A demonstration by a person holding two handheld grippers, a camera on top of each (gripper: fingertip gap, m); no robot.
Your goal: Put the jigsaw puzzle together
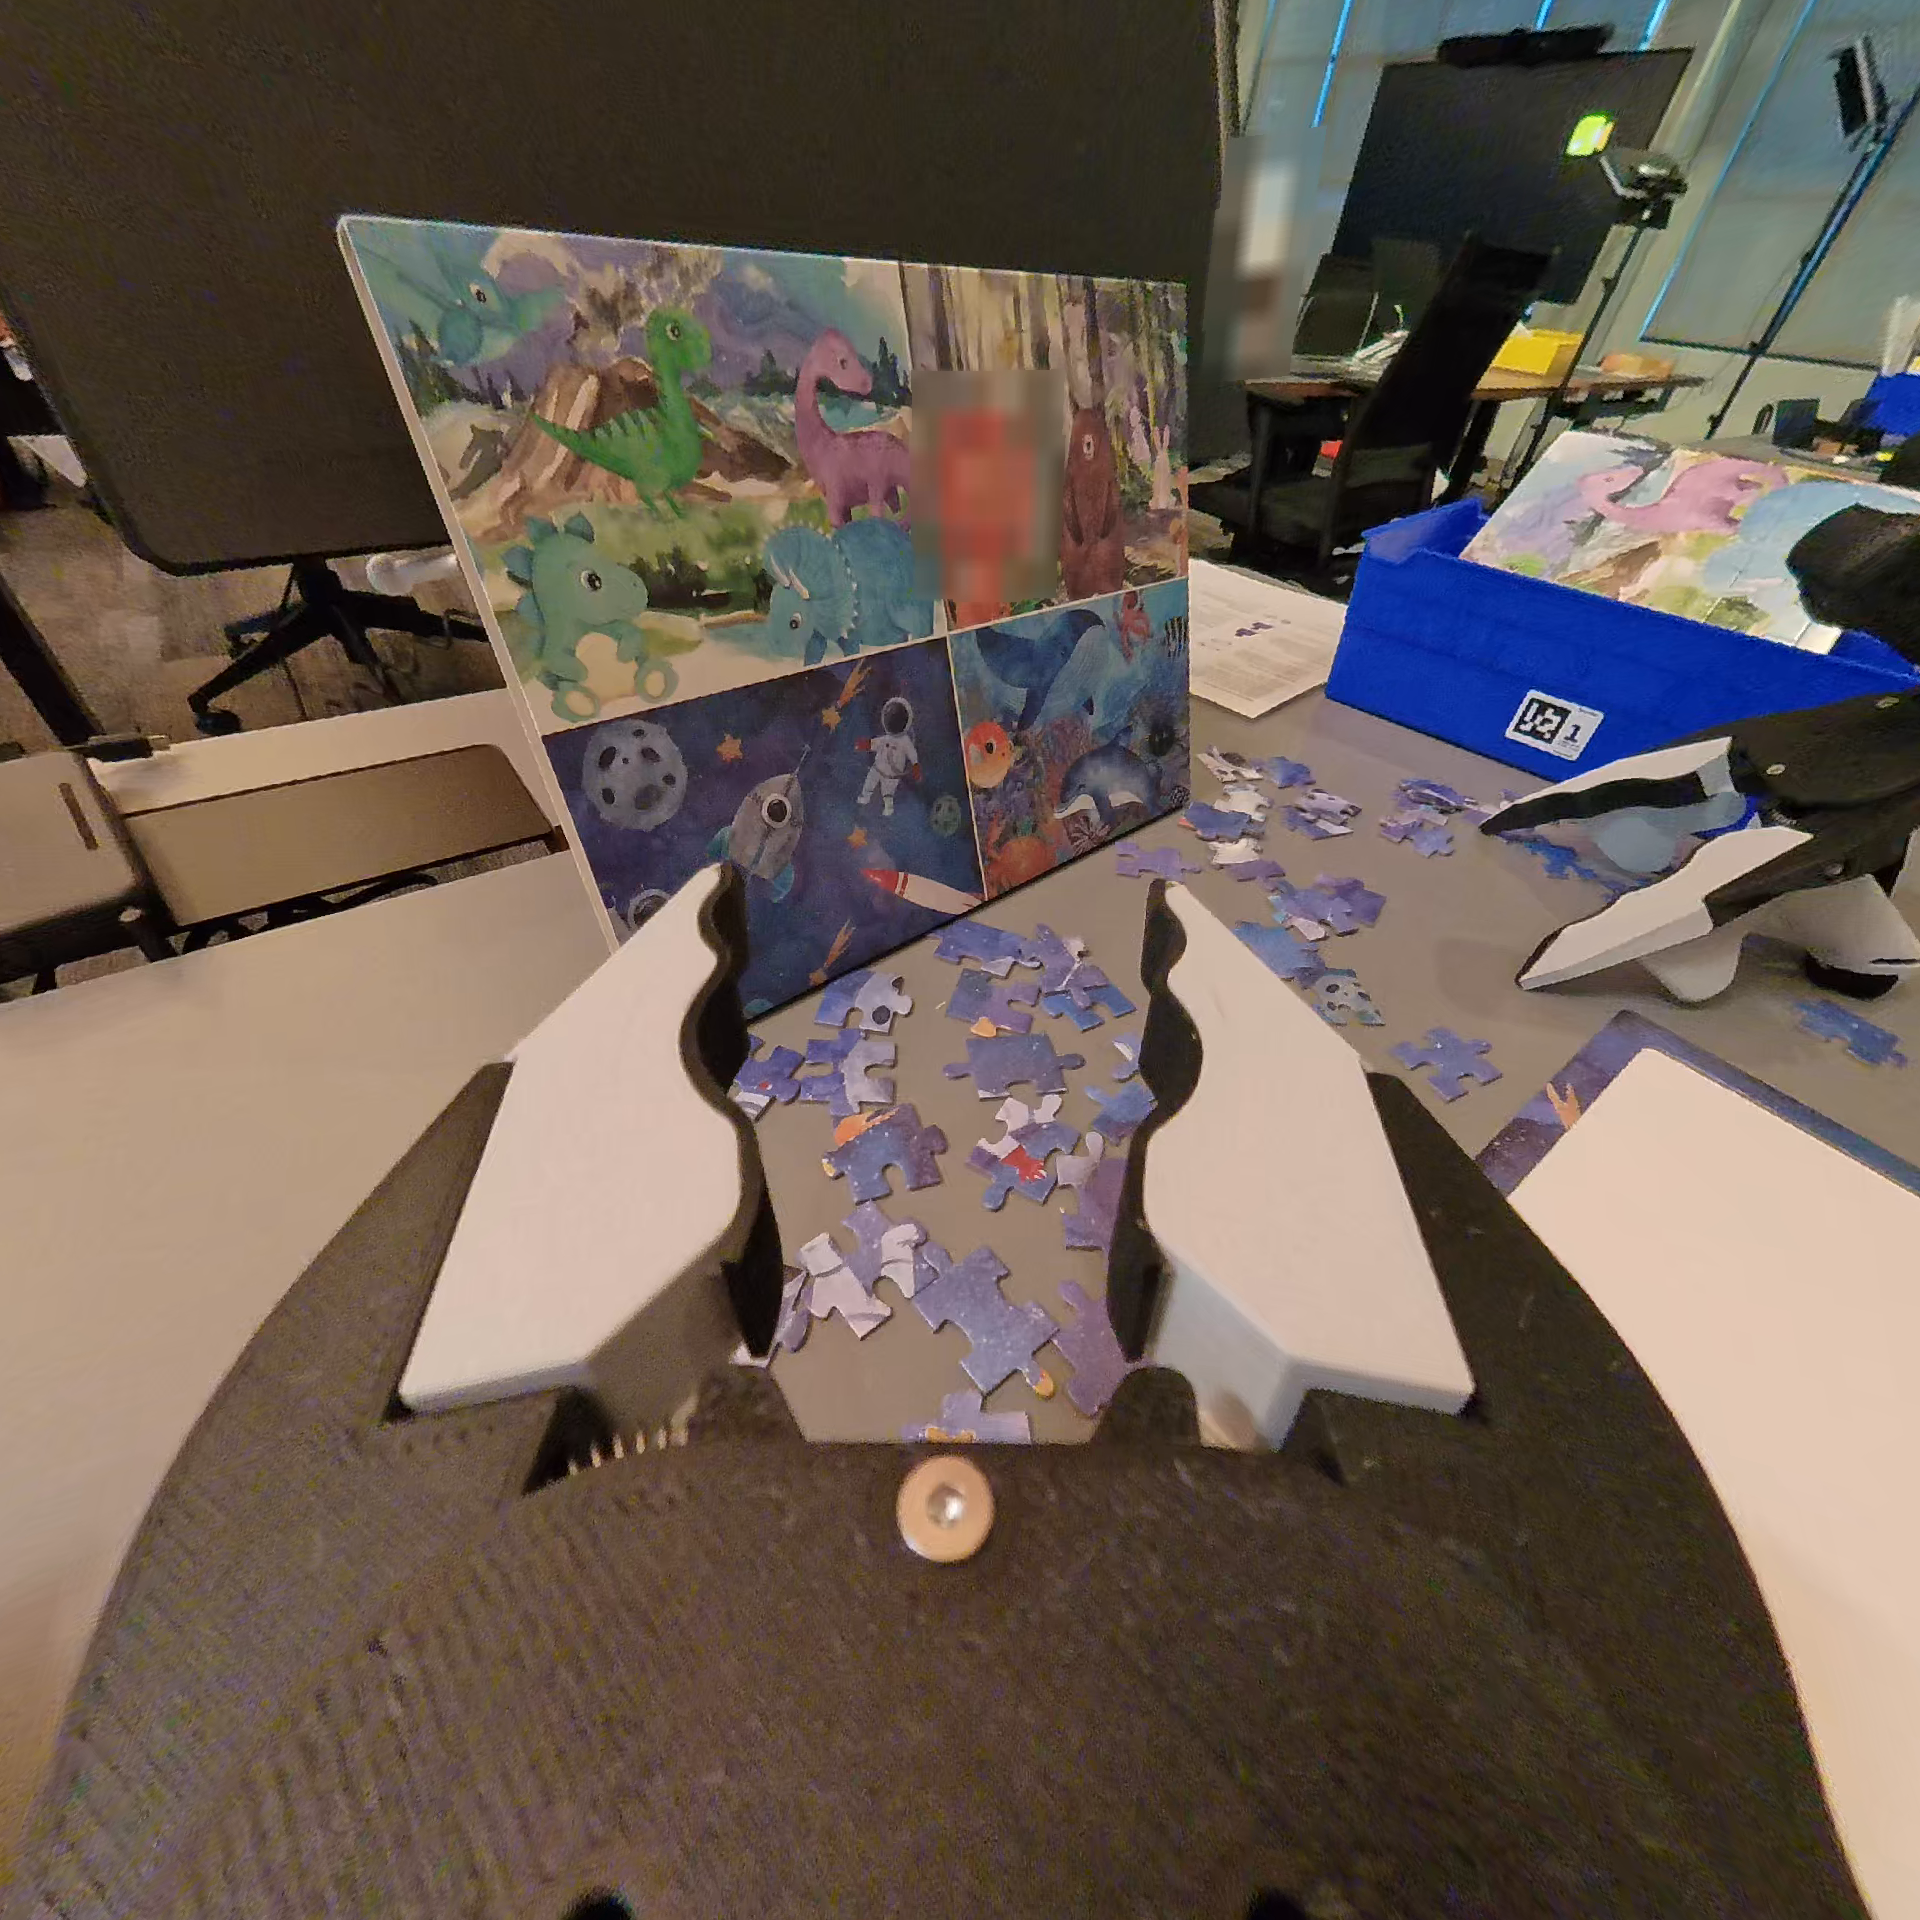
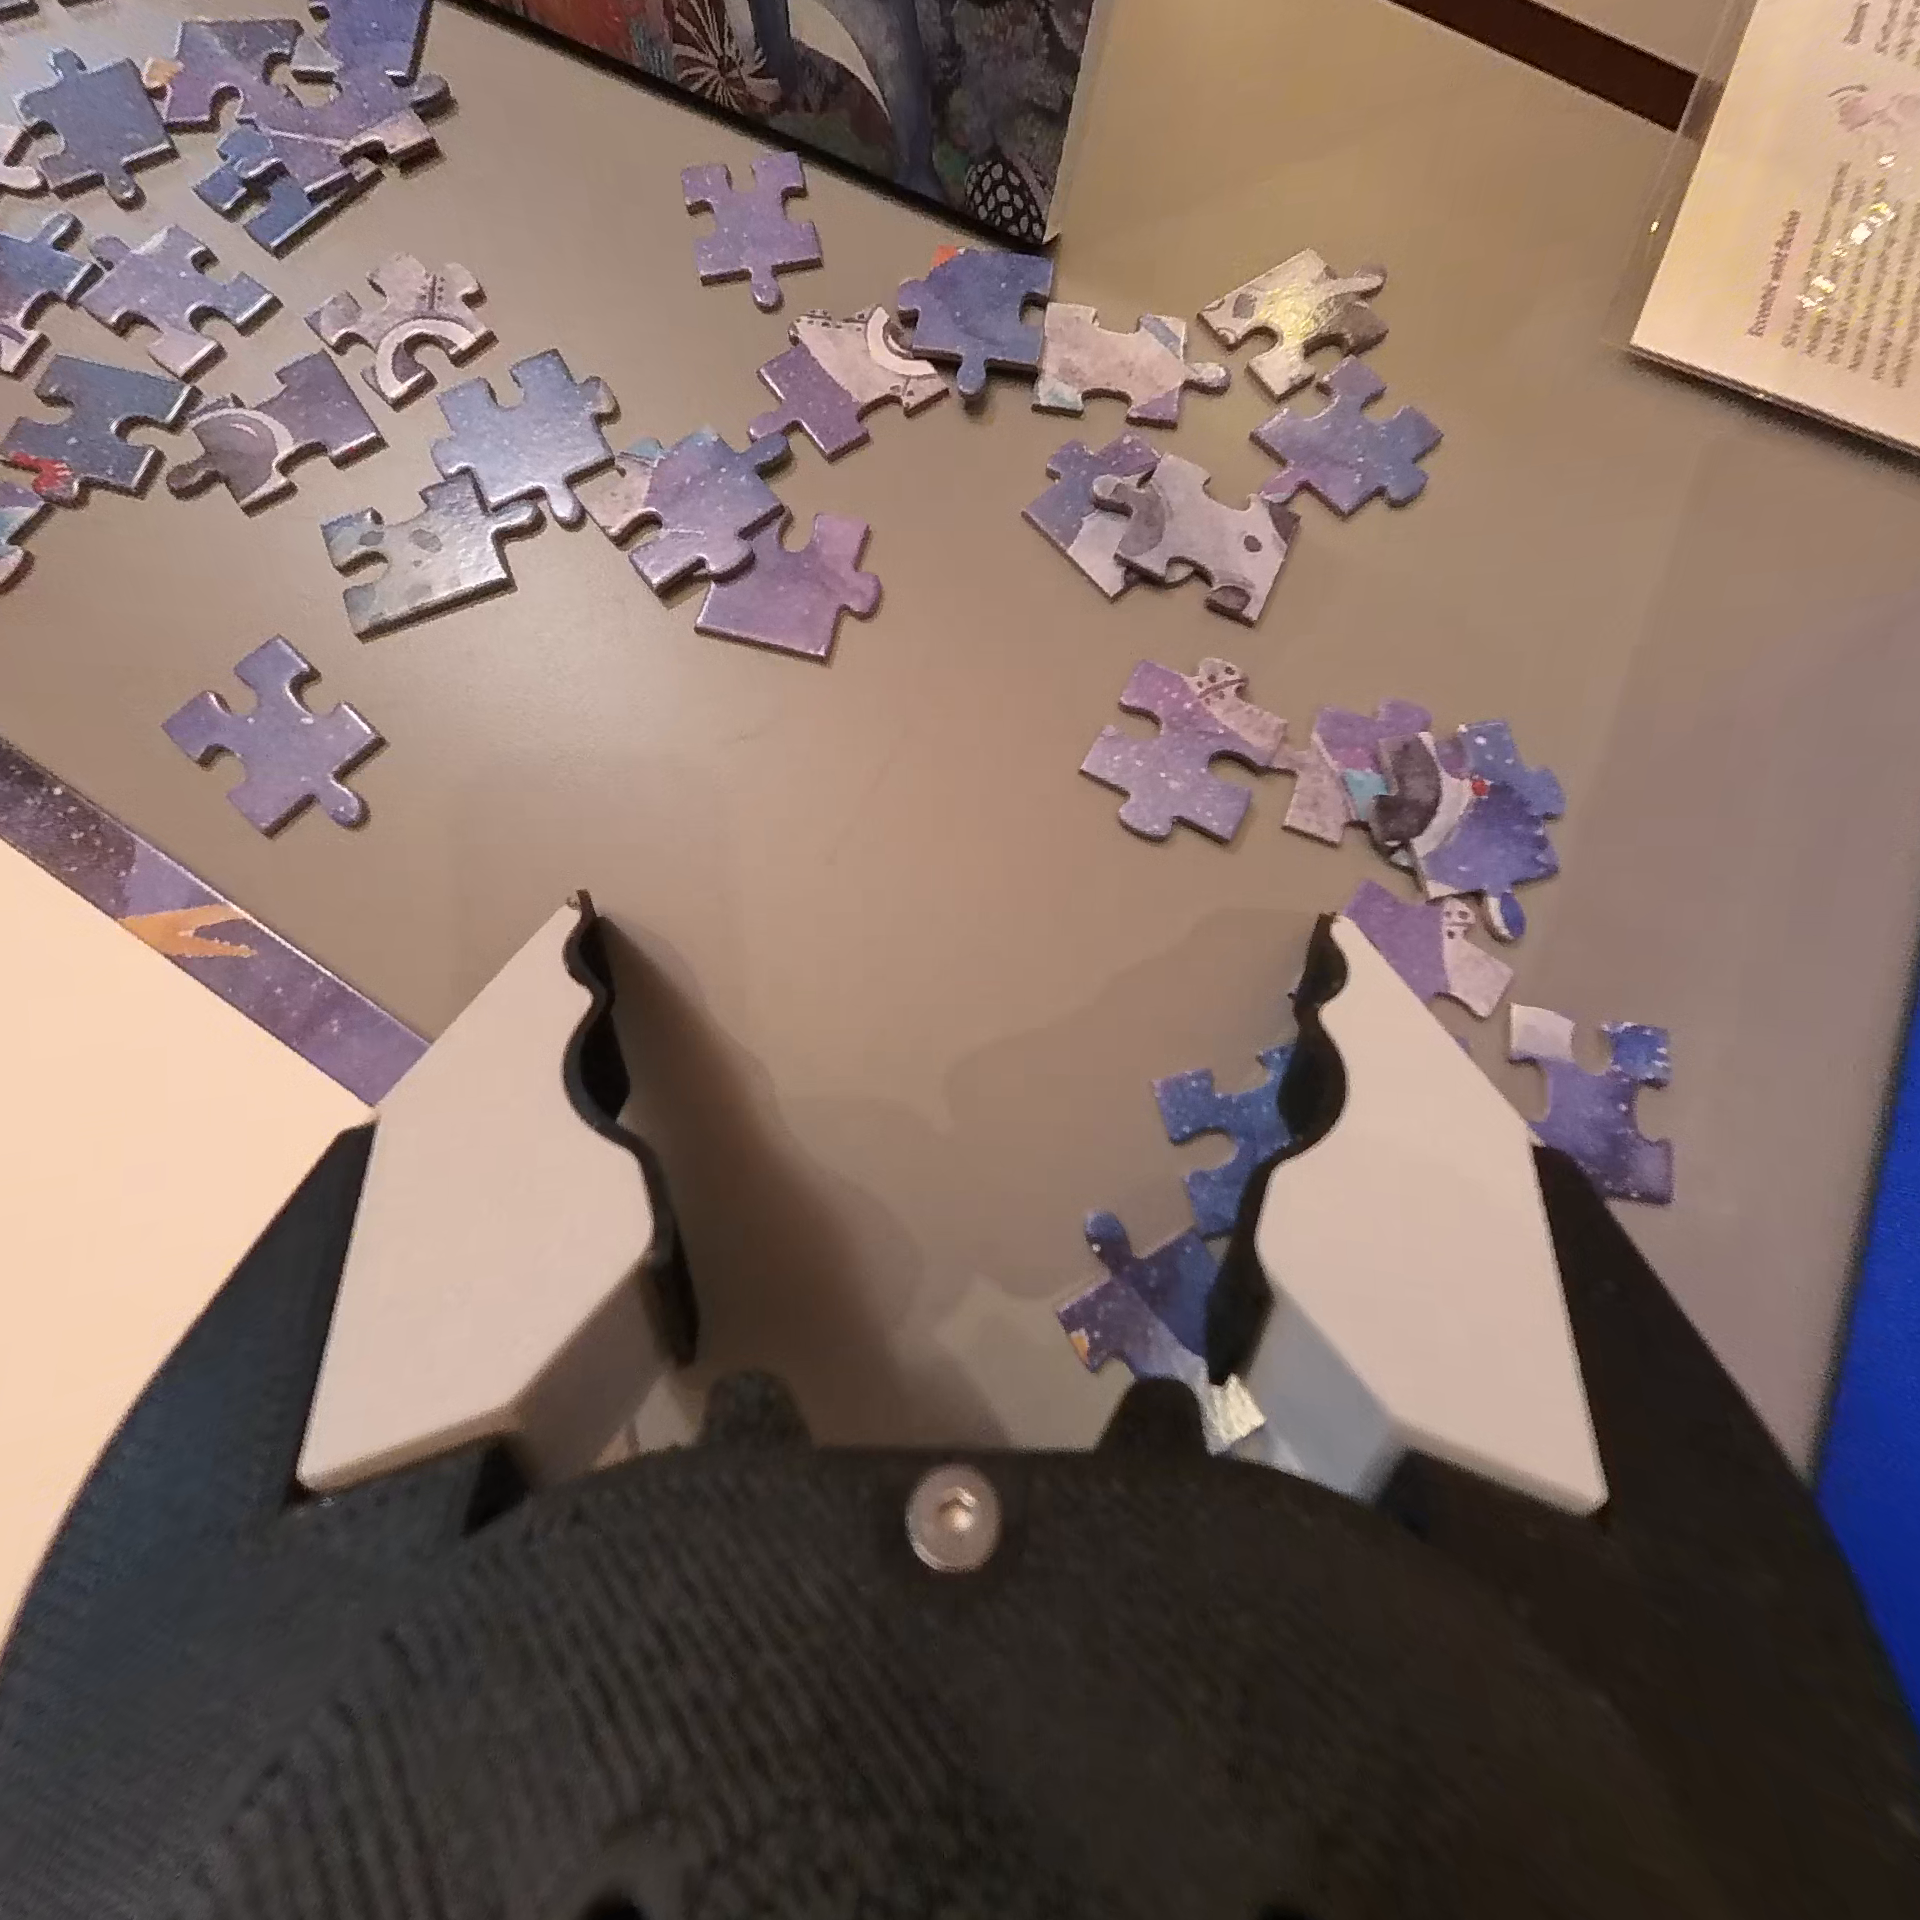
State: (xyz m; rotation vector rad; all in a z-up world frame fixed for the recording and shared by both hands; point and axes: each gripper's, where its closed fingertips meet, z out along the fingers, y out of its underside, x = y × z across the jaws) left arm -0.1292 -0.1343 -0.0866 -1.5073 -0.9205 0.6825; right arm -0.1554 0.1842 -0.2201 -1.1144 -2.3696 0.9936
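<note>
Left gripper tilted down over loose puzzle pieces on table, jaws apart, empty. Right gripper low above bare table middle, released. Puzzle tray cut off at left edge; blue bin at far right corner.

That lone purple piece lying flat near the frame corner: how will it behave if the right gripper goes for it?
The lone purple piece looks thin and flat on the smooth grey table, so it will probably slide rather than lift. It seems stiff card, unlikely to flop. The open right gripper may need to catch an edge.
</note>
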